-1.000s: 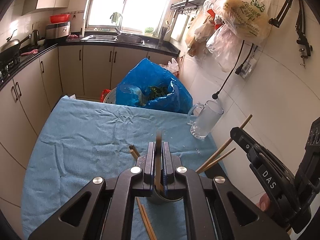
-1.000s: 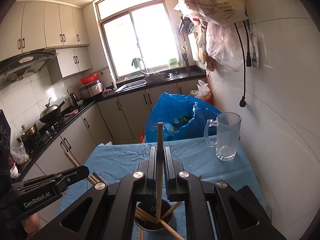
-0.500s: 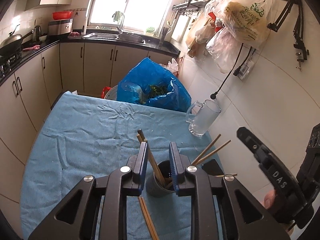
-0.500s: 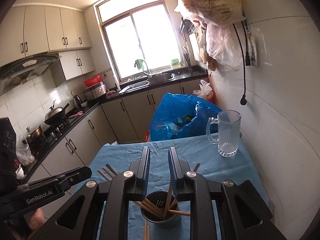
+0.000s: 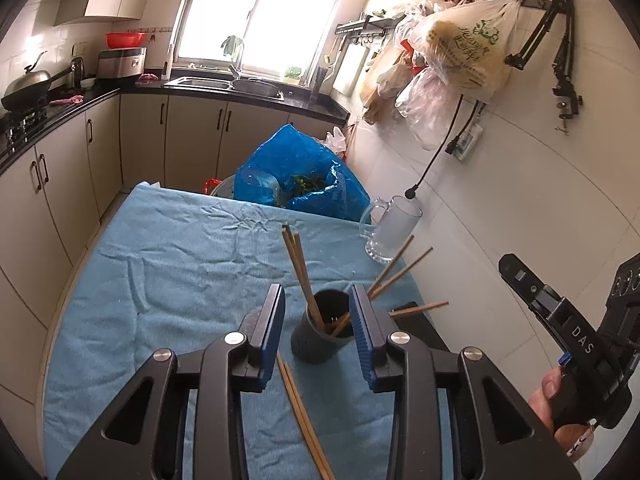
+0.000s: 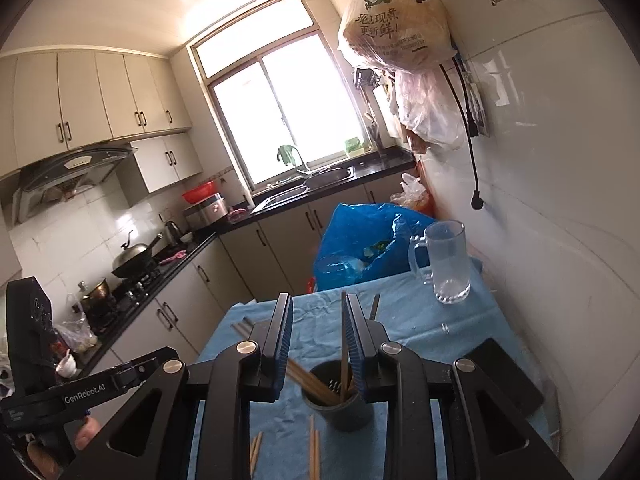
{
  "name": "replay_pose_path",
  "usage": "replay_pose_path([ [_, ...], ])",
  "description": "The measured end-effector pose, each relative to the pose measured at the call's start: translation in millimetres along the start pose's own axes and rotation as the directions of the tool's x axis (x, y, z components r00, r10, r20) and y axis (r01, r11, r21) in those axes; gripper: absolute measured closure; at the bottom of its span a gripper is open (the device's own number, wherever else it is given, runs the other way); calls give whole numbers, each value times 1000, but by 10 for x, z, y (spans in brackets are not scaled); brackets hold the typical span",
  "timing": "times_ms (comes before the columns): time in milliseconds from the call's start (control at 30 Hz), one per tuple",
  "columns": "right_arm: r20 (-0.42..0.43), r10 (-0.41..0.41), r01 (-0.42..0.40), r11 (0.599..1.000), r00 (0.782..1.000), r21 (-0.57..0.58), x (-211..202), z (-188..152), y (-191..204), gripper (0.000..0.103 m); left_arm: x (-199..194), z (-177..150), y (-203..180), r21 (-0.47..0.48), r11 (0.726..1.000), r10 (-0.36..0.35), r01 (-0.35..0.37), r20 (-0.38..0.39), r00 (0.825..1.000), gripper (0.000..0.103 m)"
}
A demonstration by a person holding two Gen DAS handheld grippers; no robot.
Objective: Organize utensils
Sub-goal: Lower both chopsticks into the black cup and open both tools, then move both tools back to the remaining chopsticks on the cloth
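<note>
A dark grey utensil cup (image 5: 320, 336) stands on the blue cloth (image 5: 180, 272) and holds several wooden chopsticks (image 5: 298, 268) that lean out of it. My left gripper (image 5: 318, 316) is open and empty, its jaws either side of the cup from above. My right gripper (image 6: 316, 340) is open and empty just above the same cup (image 6: 340, 406). A loose pair of chopsticks (image 5: 304, 416) lies on the cloth in front of the cup; loose chopsticks (image 6: 316, 452) also show in the right wrist view.
A glass mug (image 5: 390, 232) stands at the far right of the table by the tiled wall. A blue plastic bag (image 5: 304, 184) sits behind the table. A black flat object (image 6: 500, 376) lies at the right edge. Cabinets and a counter run along the left.
Both grippers opened and let their chopsticks drop into the cup, then lifted back a little. The cup now holds more chopsticks.
</note>
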State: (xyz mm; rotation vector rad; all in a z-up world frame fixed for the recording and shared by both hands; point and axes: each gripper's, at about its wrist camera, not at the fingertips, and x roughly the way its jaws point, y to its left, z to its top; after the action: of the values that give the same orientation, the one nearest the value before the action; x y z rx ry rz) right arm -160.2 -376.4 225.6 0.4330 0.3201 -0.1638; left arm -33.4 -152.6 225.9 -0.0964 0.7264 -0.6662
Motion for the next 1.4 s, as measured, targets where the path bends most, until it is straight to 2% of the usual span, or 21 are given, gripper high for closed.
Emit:
replay_pose_path([
  [267,-52,54,-55,998,997,-23,-140,-367,127,74,-120,-359,208,-24,1000,14,-15,-35,999,70],
  [533,-185,71,-85,994,980,-69,35,-875,314,74,-46,-782,657,-78,994,68,-77,-114,991,70],
  [833,-330,50,-83,993,943,-88,361,-1367,343,74,181,-1226,1177,-156,976,113,-152,-233,966,70],
  [1033,-384,29,-61,995,923,-73,515,-1535,258,74,342,-1339,1442,-204,959,130,-195,-296,946,70],
  [1233,-396,14,-38,998,918,-53,591,-1558,136,74,568,-1365,1388,-184,968,101,-172,-342,934,70],
  [1400,-408,13,-32,999,913,-41,621,-1581,84,74,879,-1387,1267,-138,975,106,-173,-395,913,72],
])
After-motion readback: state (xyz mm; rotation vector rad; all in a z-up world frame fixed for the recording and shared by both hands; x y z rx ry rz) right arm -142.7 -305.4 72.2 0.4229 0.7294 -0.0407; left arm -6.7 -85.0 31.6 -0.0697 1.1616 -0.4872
